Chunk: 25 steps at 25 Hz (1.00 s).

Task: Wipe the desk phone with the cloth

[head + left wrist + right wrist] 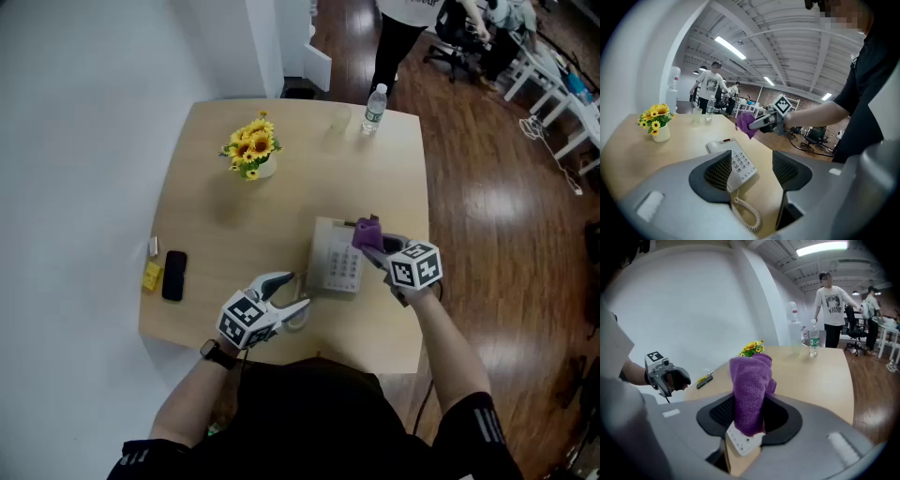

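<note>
Holding the purple cloth over the phone, ready to wipe

Head view: a pale wooden table (234, 202) seen from above. The white desk phone (336, 261) lies near the table's front right. The right gripper (373, 244) hovers over the phone's far right corner with a purple cloth (367, 232) bunched in its jaws. The left gripper (292, 296) is just beside the phone's near left corner, jaws wide and holding nothing. A pot of sunflowers (251, 150), a water bottle (374, 107) and a dark mobile phone (173, 275) stand well apart from the work.

Left gripper view: the jaws stand wide and frame the desk phone's near corner and its coiled cord (746, 216). Neither jaw appears to touch the phone.

Right gripper view: the jaws are closed on the cloth, which stands up in a thick fold between them. A corner of the keypad shows directly below. Whether the cloth touches the phone cannot be told.

To wipe well, the cloth's loose end probably needs lowering until it lies flat on the casing, then drawing across with light pressure so that no keys are pressed. The light phone may slide, so the left gripper could steady its near corner, keeping clear of the cord.
</note>
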Motion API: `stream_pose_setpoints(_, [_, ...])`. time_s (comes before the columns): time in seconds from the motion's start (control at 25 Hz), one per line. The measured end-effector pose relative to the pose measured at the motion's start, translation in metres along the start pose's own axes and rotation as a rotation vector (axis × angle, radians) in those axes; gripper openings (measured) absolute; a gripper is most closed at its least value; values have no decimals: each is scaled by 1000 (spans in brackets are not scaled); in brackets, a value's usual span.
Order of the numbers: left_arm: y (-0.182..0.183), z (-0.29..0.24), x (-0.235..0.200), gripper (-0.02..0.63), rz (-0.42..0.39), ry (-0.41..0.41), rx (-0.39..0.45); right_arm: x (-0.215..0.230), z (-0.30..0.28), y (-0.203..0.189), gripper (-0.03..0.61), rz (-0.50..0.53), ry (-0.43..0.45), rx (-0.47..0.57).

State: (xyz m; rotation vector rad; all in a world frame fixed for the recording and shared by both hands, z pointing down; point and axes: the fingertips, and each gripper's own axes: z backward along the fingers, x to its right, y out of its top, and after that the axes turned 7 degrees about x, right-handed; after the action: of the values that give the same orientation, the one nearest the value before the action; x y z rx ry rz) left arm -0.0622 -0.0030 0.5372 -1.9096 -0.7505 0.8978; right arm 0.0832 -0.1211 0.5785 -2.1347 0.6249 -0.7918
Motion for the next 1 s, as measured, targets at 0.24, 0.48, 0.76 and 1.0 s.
stream_pose_setpoints(0.24, [-5,-4,-15,268,25,-19,-12,24,-78,36,153,49,5,-100])
stream_pose_setpoints(0.48, [-13,-7,-28,268,54,-26,-19,26,-147,36,153,115,25,-248])
stream_pose_setpoints(0.76, [-23,-5,-29,268,81,-31,-42,17,-185,7,153,116,72,-423])
stream_pose_setpoints(1.0, [-17,-13,-31,268,63,-37,-37,40,-172,-2,152,28,38,-445])
